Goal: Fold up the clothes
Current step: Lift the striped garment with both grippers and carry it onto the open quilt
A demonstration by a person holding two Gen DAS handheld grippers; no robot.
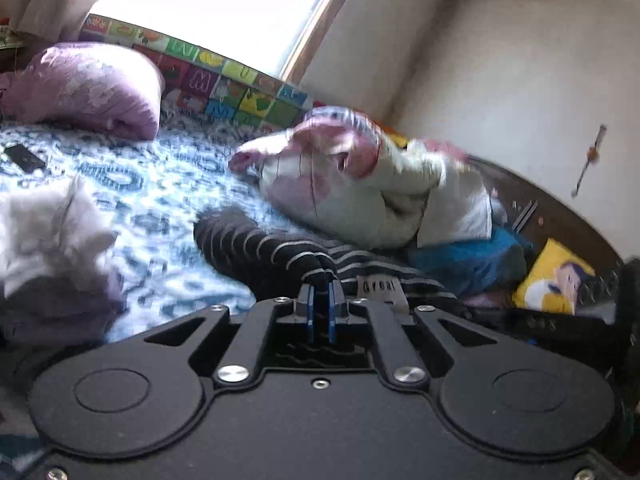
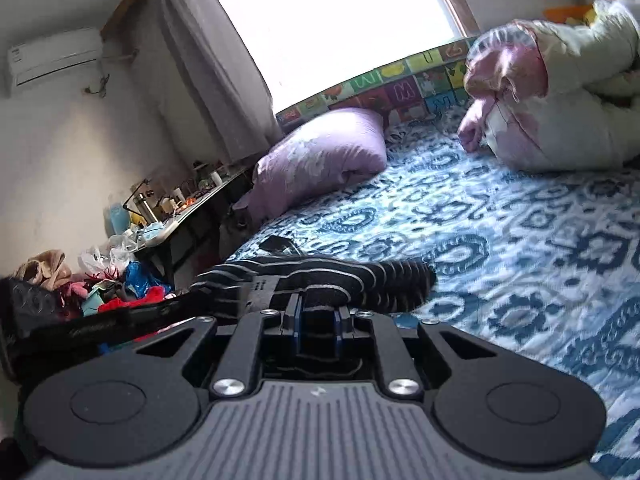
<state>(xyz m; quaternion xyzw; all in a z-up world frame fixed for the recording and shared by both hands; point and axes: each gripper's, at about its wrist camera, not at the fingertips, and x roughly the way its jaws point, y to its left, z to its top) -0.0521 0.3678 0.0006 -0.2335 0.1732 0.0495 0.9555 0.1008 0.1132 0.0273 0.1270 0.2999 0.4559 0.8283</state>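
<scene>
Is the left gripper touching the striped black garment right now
Touching. The left wrist view shows the left gripper shut on a pinched fold of the striped garment.

The left gripper (image 1: 321, 286) points slightly downward, its blue pads nearly together and pinching a thin fold of black striped garment (image 1: 280, 252). The right gripper (image 2: 317, 312) tilts down likewise, jaws narrowly apart, clamped on a thicker bunch of that garment.

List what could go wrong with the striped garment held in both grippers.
1. The left gripper pinches only a thin bunch of the striped garment; it may slip out.
2. The sleeve end drags on the bedsheet and may crumple.
3. The phone lies on the sheet and could get covered.
</scene>
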